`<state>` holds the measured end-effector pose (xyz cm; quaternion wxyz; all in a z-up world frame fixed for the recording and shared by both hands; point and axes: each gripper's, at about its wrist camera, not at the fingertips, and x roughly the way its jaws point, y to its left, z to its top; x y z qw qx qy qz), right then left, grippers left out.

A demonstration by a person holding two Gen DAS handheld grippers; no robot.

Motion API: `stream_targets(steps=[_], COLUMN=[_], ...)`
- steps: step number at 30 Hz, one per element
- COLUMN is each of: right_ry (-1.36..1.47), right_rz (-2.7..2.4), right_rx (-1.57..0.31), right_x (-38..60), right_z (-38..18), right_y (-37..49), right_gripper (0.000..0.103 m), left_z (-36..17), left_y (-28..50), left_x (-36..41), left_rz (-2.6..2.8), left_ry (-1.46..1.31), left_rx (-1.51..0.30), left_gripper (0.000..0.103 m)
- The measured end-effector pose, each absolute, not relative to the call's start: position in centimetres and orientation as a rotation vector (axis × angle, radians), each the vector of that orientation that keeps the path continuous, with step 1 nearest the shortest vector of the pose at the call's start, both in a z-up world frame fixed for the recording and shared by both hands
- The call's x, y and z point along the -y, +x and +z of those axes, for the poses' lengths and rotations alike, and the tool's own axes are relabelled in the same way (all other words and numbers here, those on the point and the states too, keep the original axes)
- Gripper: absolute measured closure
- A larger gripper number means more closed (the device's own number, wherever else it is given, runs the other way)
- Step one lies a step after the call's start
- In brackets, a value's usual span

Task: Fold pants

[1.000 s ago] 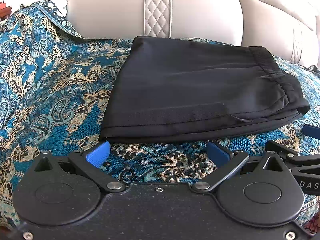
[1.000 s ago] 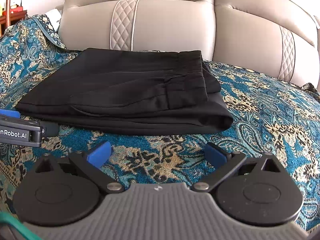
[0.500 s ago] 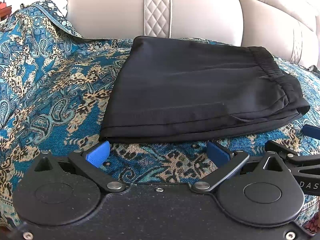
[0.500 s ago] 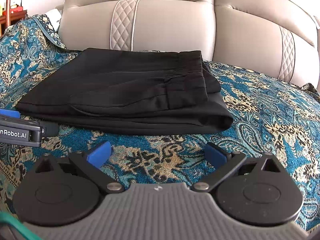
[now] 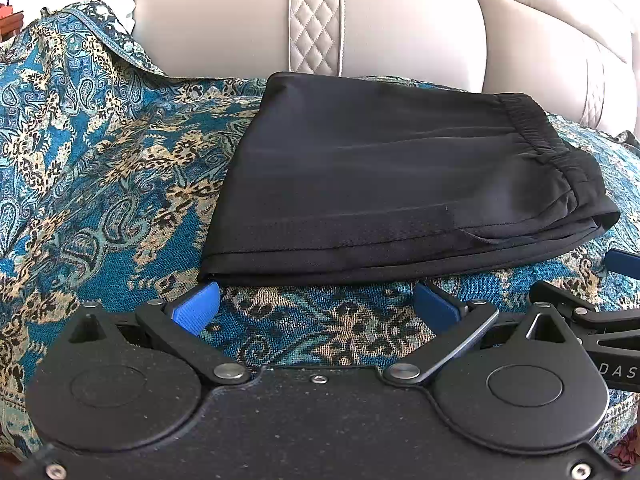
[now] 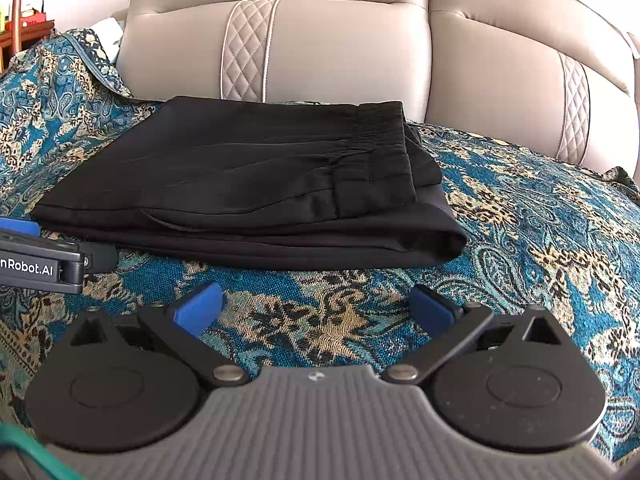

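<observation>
Black pants (image 5: 392, 176) lie folded in a flat rectangle on the patterned blanket, with the elastic waistband on the right side; they also show in the right wrist view (image 6: 248, 184). My left gripper (image 5: 316, 304) is open and empty, just in front of the pants' near edge. My right gripper (image 6: 316, 306) is open and empty, a short way in front of the pants' near right part. The left gripper's body shows at the left edge of the right wrist view (image 6: 40, 256).
A blue and gold paisley blanket (image 5: 100, 168) covers the seat of a beige leather sofa (image 5: 312, 20). The sofa backrest (image 6: 320, 48) rises right behind the pants. A wooden shelf (image 6: 24, 28) stands far left.
</observation>
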<state>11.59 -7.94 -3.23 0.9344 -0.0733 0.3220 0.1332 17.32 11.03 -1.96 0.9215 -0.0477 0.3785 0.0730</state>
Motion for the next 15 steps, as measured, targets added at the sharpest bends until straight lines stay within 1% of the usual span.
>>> stream_targets(steps=[15], right_ry=[-0.150], right_rz=[0.272], right_rx=[-0.658], right_x=[7.92], right_z=[-3.25], right_y=[11.59], right_gripper=[0.000], left_z=[-1.89], left_y=[17.18], left_x=[-10.95], left_rz=[0.147], left_ry=[-0.097], left_rx=[-0.770], left_gripper=[0.000])
